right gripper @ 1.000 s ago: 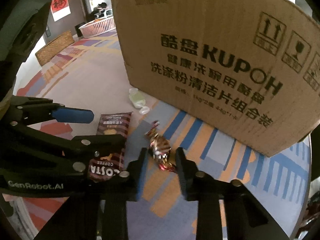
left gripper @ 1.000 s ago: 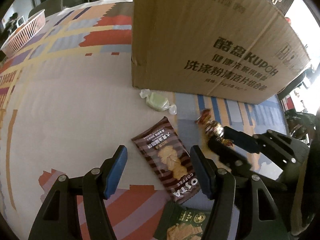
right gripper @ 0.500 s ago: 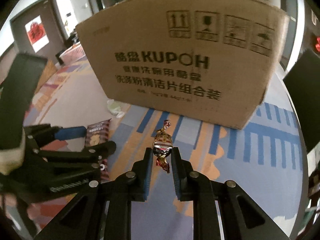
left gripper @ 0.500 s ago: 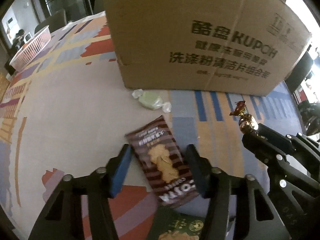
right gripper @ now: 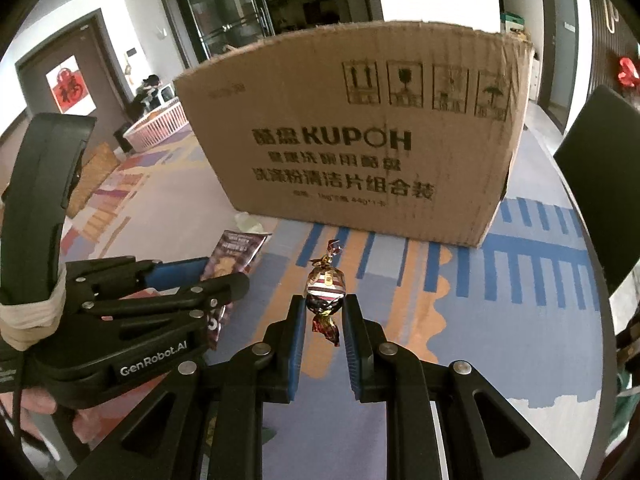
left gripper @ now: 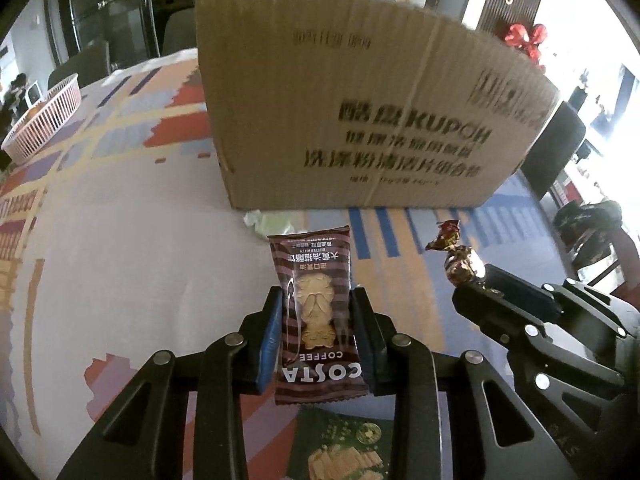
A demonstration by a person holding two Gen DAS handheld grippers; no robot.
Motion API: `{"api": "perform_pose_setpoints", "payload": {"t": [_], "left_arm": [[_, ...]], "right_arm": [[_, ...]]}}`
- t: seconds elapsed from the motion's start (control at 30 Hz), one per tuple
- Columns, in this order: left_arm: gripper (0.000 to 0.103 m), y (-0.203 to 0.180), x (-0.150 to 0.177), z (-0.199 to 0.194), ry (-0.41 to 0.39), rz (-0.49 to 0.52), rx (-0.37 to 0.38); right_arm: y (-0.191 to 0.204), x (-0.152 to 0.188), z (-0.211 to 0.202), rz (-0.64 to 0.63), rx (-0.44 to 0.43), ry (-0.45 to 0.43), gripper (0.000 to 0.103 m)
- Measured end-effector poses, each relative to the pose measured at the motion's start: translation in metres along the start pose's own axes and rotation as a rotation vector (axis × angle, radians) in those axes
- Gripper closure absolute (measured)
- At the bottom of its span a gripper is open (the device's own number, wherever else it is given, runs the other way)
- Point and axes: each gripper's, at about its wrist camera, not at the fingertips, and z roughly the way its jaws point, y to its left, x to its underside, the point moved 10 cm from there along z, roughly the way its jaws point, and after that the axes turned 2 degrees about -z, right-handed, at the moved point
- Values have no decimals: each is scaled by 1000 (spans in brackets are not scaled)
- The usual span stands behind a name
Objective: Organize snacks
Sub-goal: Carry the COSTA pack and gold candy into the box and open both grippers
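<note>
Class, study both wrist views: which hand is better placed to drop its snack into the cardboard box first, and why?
Probably the right. The right gripper is shut on the wrapped candy, lifted facing the cardboard box. The left gripper is closing on the Costa biscuit packet, so its hold looks less settled.

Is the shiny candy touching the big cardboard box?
Apart. In the right wrist view the shiny candy sits between the right gripper's fingers, with a stretch of patterned tablecloth showing between it and the cardboard box.

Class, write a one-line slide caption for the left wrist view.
Left gripper closing on a Costa biscuit packet, right gripper holding a wrapped candy, both before a cardboard box.
</note>
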Motion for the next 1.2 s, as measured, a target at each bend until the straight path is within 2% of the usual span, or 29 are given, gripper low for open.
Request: {"api": "perform_pose_setpoints", "payload": {"t": [0.33, 0.73, 0.93, 1.2], "left_arm": [[70, -7, -18, -56, -116, 7, 45], [70, -12, -69, -125, -303, 62, 73], [70, -14, -97, -143, -363, 81, 81], [70, -12, -130, -152, -392, 81, 97]], "right_arm": [[-1, -19, -40, -10, 18, -88, 83], [8, -70, -89, -19, 37, -240, 83], [15, -101, -108, -41, 42, -314, 83], [21, -142, -120, -83, 59, -369, 83]]}}
